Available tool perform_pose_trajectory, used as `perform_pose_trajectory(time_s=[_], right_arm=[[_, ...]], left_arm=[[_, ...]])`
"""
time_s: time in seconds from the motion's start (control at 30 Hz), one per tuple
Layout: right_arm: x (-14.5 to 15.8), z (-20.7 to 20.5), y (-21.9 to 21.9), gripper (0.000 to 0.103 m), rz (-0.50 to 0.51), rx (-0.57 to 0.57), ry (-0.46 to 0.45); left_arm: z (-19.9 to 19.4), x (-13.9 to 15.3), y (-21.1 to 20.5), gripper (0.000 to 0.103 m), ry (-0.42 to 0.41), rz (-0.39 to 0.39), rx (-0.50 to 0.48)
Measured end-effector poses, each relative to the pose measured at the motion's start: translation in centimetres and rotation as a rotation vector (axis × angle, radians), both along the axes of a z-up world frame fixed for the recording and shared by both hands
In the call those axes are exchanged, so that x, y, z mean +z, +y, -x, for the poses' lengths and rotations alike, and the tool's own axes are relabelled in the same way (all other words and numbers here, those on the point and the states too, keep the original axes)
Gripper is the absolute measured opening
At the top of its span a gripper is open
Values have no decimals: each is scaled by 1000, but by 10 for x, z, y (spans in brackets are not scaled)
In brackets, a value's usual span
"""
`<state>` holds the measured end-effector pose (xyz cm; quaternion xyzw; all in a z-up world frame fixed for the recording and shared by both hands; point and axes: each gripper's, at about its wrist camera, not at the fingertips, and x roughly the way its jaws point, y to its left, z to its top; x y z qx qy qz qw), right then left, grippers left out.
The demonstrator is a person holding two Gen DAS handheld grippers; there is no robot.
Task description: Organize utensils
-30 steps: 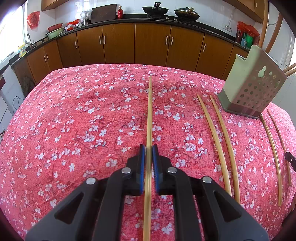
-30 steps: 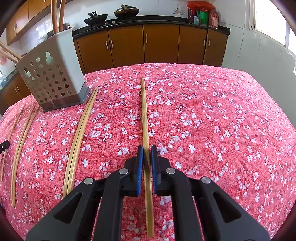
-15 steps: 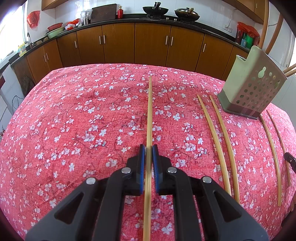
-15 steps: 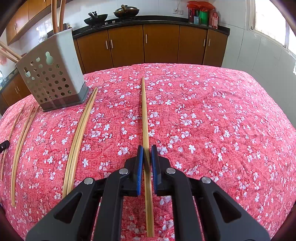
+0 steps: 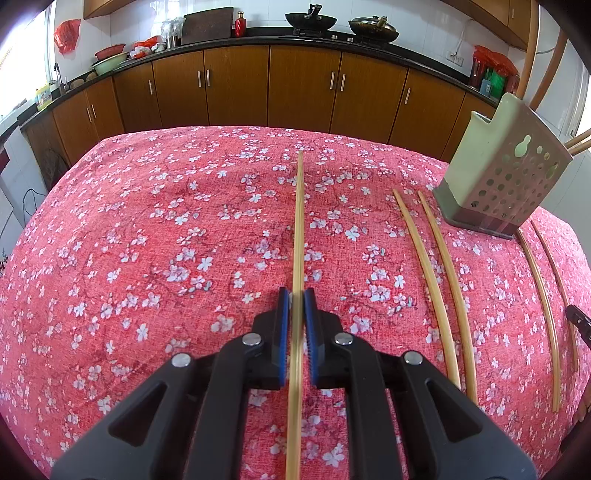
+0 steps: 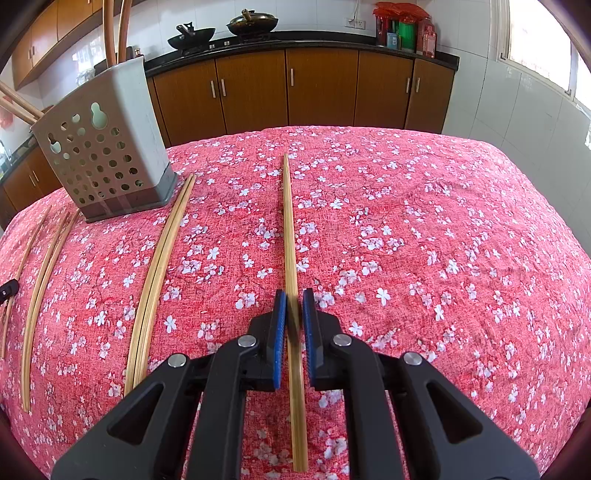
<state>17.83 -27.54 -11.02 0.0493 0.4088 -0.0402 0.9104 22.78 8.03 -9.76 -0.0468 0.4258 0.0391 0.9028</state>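
Red floral tablecloth (image 5: 155, 229), brown kitchen cabinets (image 5: 236, 85) behind, woks (image 6: 192, 35) on the counter, perforated utensil holder (image 6: 103, 151) standing on the cloth, loose chopsticks (image 5: 432, 280) beside it, left gripper (image 5: 297, 306) and right gripper (image 6: 293, 306) each clamped on a chopstick (image 5: 300, 221) (image 6: 289, 229).

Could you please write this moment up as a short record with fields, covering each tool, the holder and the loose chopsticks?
surface: table under a red floral cloth
left tool: shut on a chopstick
right tool: shut on a chopstick
holder: perforated, upright on the cloth, sticks already inside
loose chopsticks: two pairs, one lying beside the holder's base, the other beyond it
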Motion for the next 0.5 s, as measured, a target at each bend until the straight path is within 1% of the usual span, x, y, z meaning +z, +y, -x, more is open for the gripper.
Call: perform_pose_trajectory(time_s=[0.5], right_arm=[[0, 0, 0, 11, 1, -1, 0]], left_arm=[[0, 0, -1, 12, 0, 4, 1]])
